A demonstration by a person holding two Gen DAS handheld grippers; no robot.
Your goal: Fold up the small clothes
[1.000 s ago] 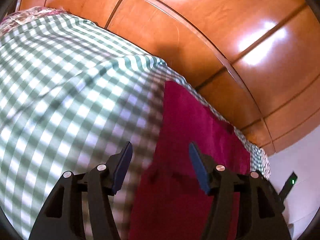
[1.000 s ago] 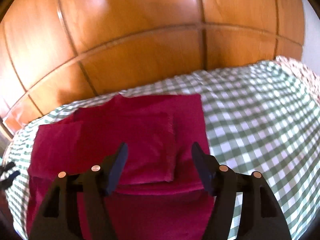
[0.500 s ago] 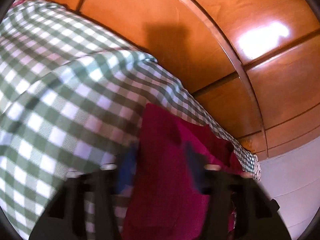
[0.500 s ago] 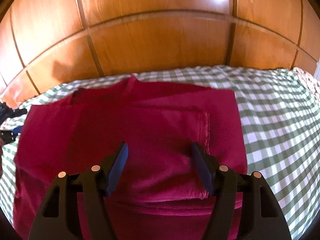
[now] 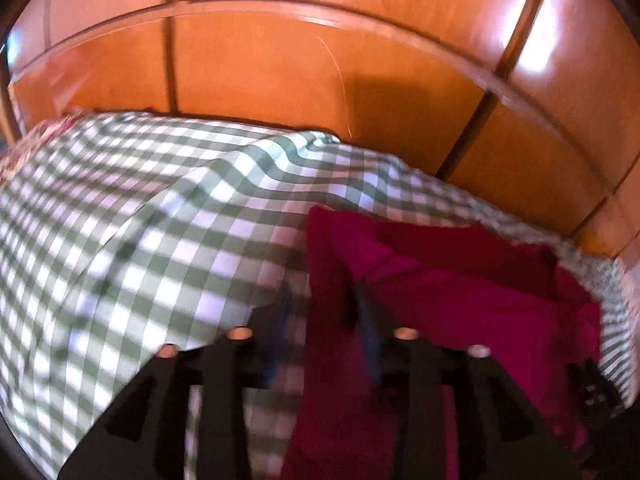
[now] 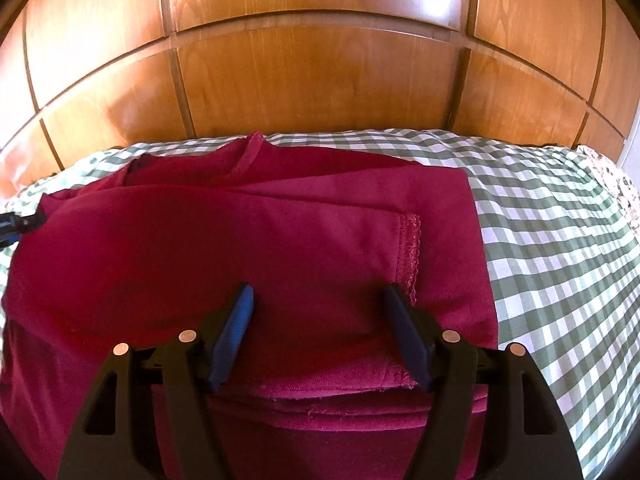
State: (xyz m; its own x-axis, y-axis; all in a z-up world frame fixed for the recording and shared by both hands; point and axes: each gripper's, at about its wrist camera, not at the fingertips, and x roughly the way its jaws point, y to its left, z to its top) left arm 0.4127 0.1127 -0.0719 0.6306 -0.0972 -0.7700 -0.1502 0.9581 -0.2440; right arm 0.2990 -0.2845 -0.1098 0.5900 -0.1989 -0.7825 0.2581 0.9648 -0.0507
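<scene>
We see the red garment [image 6: 248,248] lying flat on the checked bedcover [image 6: 552,240], up against the wooden headboard [image 6: 312,88]; its sides appear already turned in, with a stitched hem [image 6: 410,248] lying across the top layer, so we judge the fold to be partly made and a further fold to be left. The right tongs [image 6: 318,316] hang over the near part of the garment with the blue pads [image 6: 240,312] set wide apart and nothing between them; we take this as lining up over the folded edge before a grip. The left tongs [image 5: 322,320] sit at the garment's left edge [image 5: 320,264], where red cloth meets the checks; the likely reason is to take that edge while the other side is handled. That view is smeared by motion; the fingers look fairly close together astride the red edge, but we cannot tell whether they pinch the cloth or merely straddle it. The garment's nearest part is cut off by the frame and by the tongs themselves; the collar [image 6: 248,152] shows only as a ridge near the headboard; a dark object at the far left of the right view is too small to name.
</scene>
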